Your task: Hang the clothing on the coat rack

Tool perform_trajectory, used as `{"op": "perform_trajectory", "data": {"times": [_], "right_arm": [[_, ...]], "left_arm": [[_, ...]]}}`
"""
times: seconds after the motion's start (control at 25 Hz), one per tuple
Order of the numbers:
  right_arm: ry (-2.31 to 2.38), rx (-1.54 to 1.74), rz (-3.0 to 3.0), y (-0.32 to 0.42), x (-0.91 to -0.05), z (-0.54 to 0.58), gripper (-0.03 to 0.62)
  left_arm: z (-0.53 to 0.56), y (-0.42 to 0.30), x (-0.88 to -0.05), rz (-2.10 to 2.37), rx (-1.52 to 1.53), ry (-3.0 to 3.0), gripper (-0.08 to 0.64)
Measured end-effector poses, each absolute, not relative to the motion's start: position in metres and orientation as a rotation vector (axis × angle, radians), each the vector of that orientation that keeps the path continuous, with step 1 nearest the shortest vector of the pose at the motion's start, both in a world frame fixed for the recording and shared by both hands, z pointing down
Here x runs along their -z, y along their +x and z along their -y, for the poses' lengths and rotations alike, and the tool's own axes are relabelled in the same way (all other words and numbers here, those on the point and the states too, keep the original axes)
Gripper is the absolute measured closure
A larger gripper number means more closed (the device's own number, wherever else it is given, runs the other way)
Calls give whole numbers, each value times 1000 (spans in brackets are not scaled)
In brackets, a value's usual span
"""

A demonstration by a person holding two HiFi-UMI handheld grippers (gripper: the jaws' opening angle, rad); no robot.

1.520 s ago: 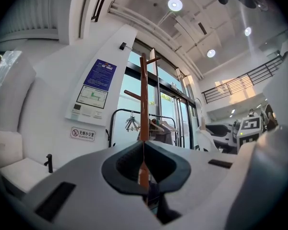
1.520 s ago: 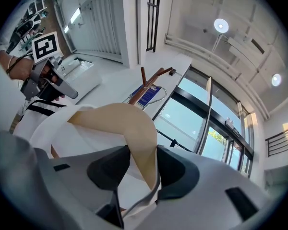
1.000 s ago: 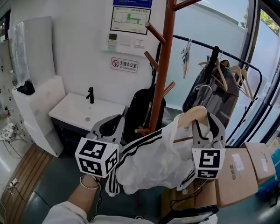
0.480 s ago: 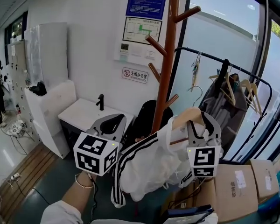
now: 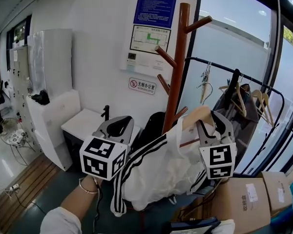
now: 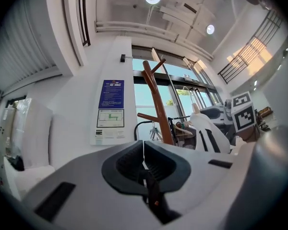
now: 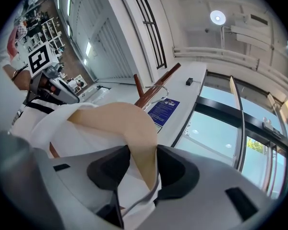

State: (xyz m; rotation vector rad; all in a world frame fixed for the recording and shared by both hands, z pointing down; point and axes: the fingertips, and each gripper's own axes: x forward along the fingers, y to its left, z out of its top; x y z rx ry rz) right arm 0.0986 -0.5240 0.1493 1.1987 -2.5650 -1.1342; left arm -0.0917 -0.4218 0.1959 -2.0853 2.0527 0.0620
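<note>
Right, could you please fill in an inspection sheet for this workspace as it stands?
Surface: grey floor; white counter with black tap.
Job's things: white black-striped garment on pale wooden hanger, not yet on brown wooden coat rack.
Clutter: cardboard boxes; black bag at the rack's foot.
Grippers: left gripper shut, empty; right gripper shut on the hanger.
Cables: white cables on the floor, far left.
Surroundings: black clothes rail with hangers; posters on white wall; glass wall.
</note>
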Motion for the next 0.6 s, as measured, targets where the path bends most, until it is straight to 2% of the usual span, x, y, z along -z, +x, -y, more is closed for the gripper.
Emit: {"op": "perform_trajectory", "data": {"times": [0.6], "right_arm": [[1173,1222,2552,77,-84,528,402]], "left_arm": [[420,-101,-127,-2015,-48,-2048,548]]}}
